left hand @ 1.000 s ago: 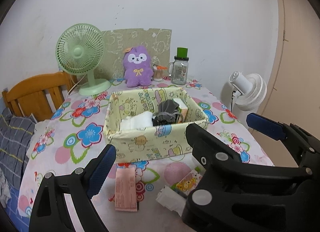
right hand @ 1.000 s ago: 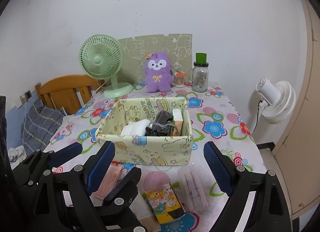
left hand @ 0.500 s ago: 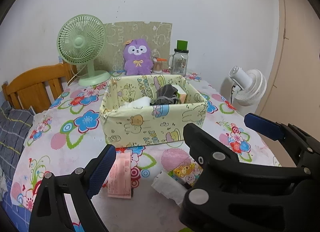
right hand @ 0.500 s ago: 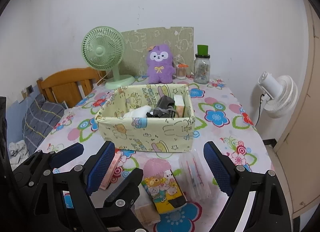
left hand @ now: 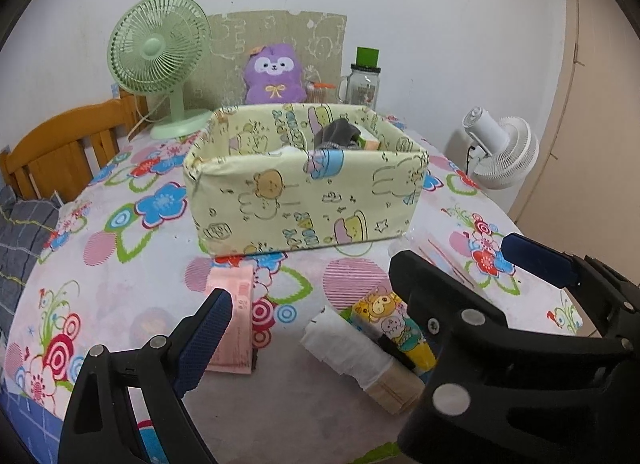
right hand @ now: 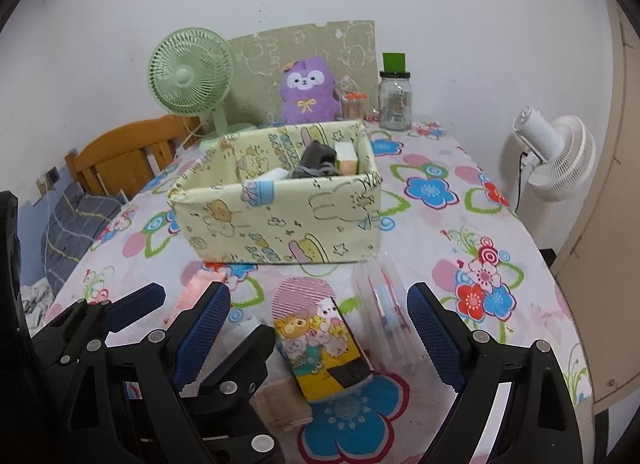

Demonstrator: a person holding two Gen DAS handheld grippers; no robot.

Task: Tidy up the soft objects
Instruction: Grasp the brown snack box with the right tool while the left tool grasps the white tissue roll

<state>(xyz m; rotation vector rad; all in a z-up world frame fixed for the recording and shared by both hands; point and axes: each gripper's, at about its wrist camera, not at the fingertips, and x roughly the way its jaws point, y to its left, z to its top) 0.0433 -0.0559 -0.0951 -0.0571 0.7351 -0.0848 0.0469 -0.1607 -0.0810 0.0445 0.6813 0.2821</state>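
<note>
You have both grippers hovering low over the near edge of the flowered table [right hand: 460,200], and both are spread wide with nothing between the pads. Your right gripper [right hand: 320,316] is lined up so the cartoon tissue pack [right hand: 320,348] lies straight ahead between its fingers, which looks like the reason for that pose: it appears to be the next pick. Just at 3 o'clock of that pack lies a clear plastic pouch [right hand: 380,316], so you would do well to close narrowly and not catch its edge. Your left gripper [left hand: 360,276] sits to the side, its left finger over the pink packet [left hand: 234,320] at 9 o'clock; a white and tan wrapped bundle [left hand: 360,360] lies touching the cartoon pack's left side. The yellow fabric bin [left hand: 304,188] stands at 12 o'clock from both grippers, near and open-topped, already holding a grey cloth [right hand: 316,162] and some pale folded things, so it reads as the collecting place. The purple plush [right hand: 308,92] sits upright at the far edge, well apart from the bin, beside the green fan [right hand: 192,80] and a glass jar [right hand: 395,102]; it is soft too and not yet in.
</note>
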